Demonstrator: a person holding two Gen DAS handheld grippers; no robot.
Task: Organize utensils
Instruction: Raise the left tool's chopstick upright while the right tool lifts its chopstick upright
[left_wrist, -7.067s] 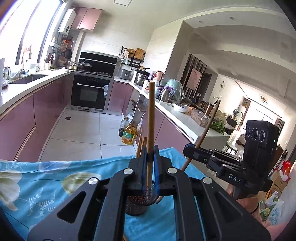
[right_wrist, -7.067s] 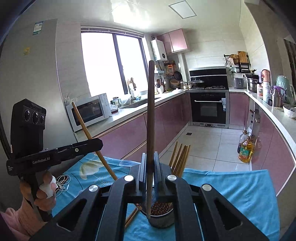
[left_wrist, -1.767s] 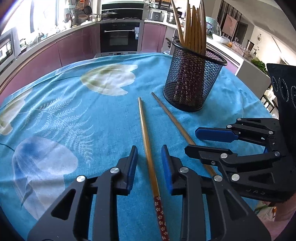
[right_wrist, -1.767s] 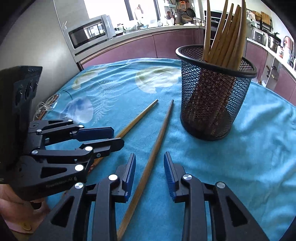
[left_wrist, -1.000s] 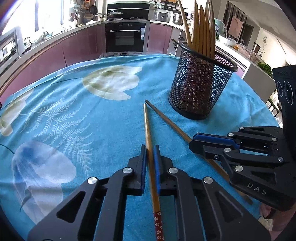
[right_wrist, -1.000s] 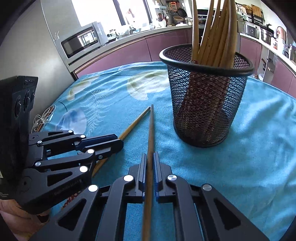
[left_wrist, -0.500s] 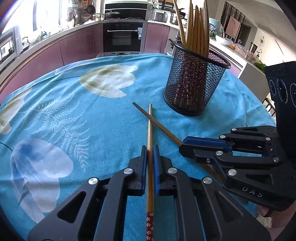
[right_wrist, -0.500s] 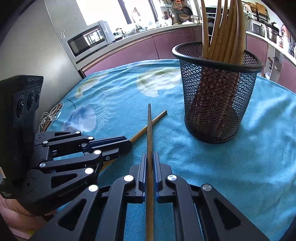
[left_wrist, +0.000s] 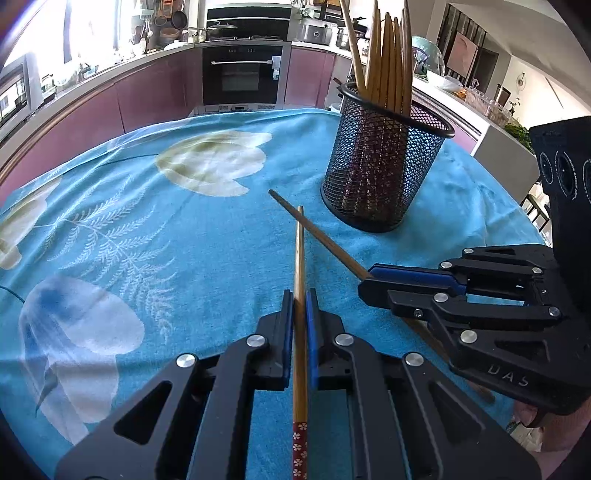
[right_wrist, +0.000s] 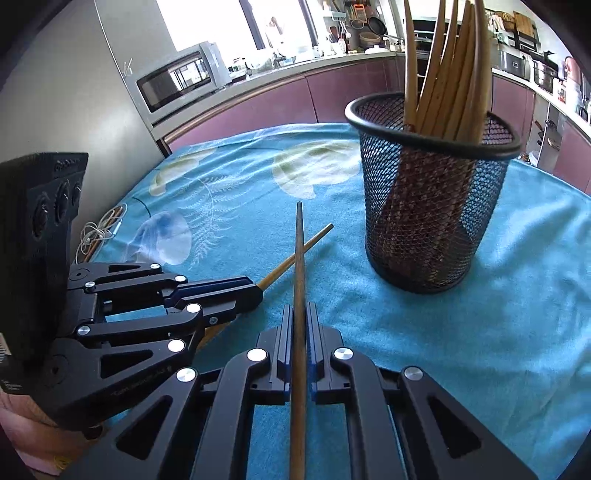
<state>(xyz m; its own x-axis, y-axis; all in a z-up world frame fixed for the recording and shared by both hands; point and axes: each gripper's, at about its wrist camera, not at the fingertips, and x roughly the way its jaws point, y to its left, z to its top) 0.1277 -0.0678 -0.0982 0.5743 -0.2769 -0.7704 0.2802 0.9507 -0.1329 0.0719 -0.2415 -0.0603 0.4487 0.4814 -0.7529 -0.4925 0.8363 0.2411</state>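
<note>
My left gripper (left_wrist: 300, 299) is shut on a light bamboo chopstick (left_wrist: 299, 258) with a red flowered end, which points forward over the blue cloth. My right gripper (right_wrist: 300, 314) is shut on a darker brown chopstick (right_wrist: 299, 266). The two sticks cross near their tips. A black mesh cup (left_wrist: 384, 162) with several chopsticks standing in it sits on the cloth ahead and to the right; it also shows in the right wrist view (right_wrist: 432, 192). The right gripper shows in the left wrist view (left_wrist: 373, 282), and the left gripper in the right wrist view (right_wrist: 255, 291).
A blue flowered tablecloth (left_wrist: 147, 229) covers the round table. White cables (right_wrist: 99, 232) lie at the table's left edge. Kitchen counters, an oven (left_wrist: 243, 74) and a microwave (right_wrist: 181, 79) stand beyond the table.
Both grippers closed on the two chopsticks that lay on the cloth about a second ago. Since then both sticks have lifted slightly and now cross near their tips.
</note>
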